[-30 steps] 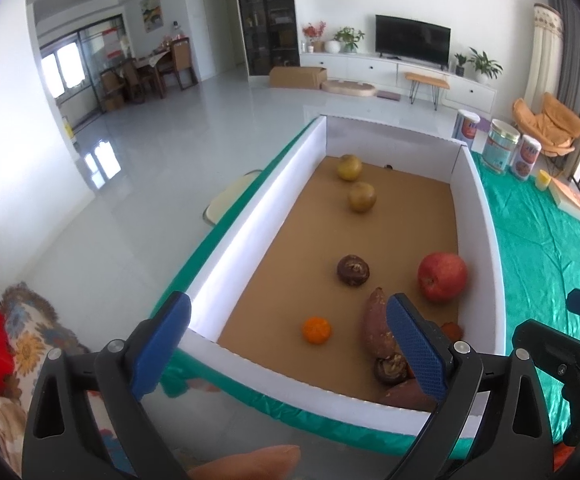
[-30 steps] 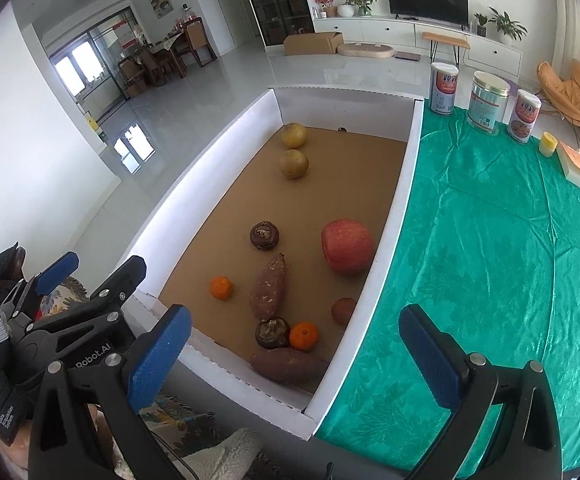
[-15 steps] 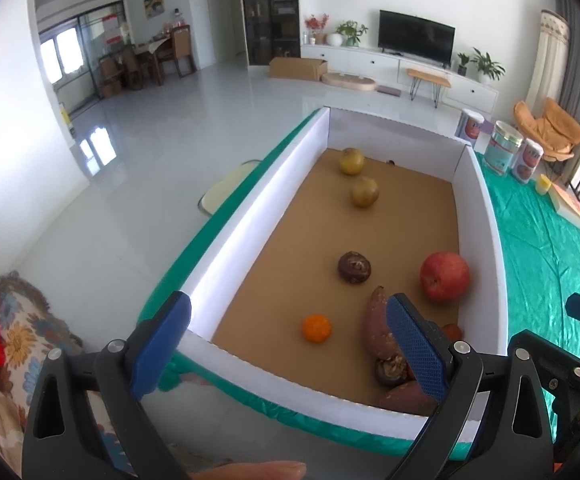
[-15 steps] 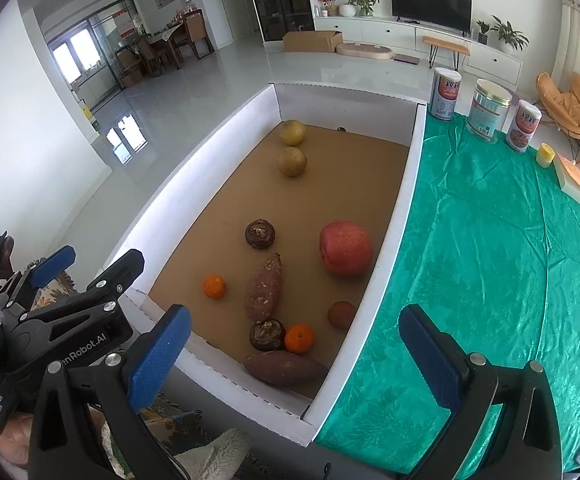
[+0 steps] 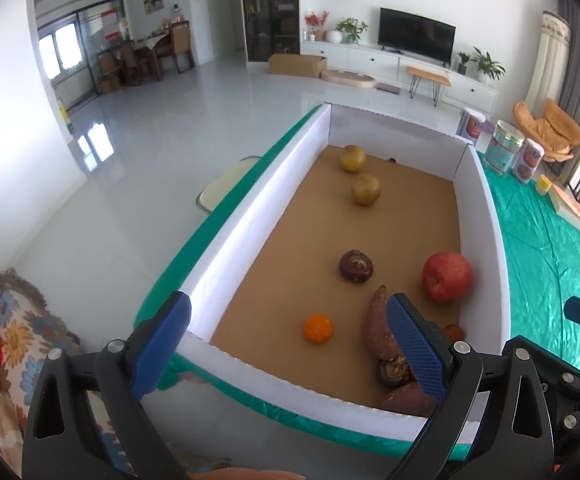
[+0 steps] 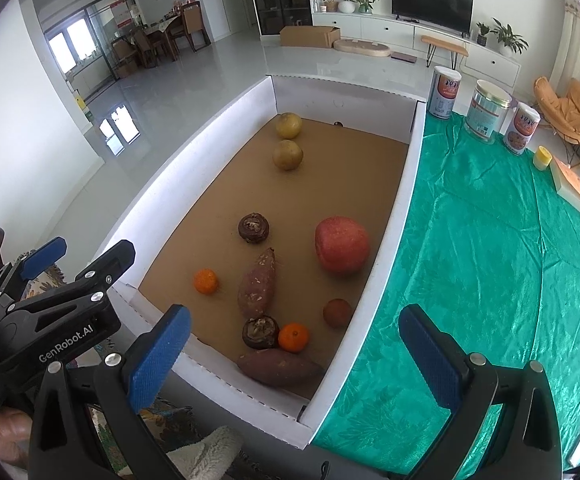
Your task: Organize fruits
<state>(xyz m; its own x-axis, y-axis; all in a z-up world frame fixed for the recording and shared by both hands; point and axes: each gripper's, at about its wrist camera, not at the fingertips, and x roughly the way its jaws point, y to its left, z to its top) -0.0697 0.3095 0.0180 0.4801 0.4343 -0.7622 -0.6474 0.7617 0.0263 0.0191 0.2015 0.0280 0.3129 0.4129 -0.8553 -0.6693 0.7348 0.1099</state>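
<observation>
- Cardboard tray (image 6: 386, 216), white-walled with a brown floor, sits on the left part of a bench draped in green cloth (image 6: 490, 280); all produce lies inside it.
- Near end: two sweet potatoes (image 6: 258, 284) (image 6: 279, 367), two dark brown rough-skinned fruits (image 6: 261, 332) (image 6: 253, 227), two small oranges (image 6: 294, 337) (image 6: 205, 280), a small reddish-brown fruit (image 6: 337, 312) by the right wall, and a red apple (image 6: 342, 244).
- Far end: two yellow-brown round fruits (image 6: 288, 154) (image 6: 289, 125), well apart from the rest.
- Left tongs (image 5: 285, 344): spread wide, holding nothing, hovering over the tray's near left corner.
- Right tongs (image 6: 296, 352): likewise spread wide and empty, above the near right corner.
- Handling judgement: the apple looks firm, smooth and the heaviest piece; take it across its widest part, since the glossy skin may slip. Oranges look light and slightly yielding; a gentle squeeze should do. Sweet potatoes appear stiff and rough, best taken across the middle, not the tapered ends. The near cluster lies touching, so a neighbour may roll when one is lifted.
- Change against one second ago: both views show the tray slightly nearer and from a little higher; no fruit has shifted, and both tongs keep the same wide spread.
</observation>
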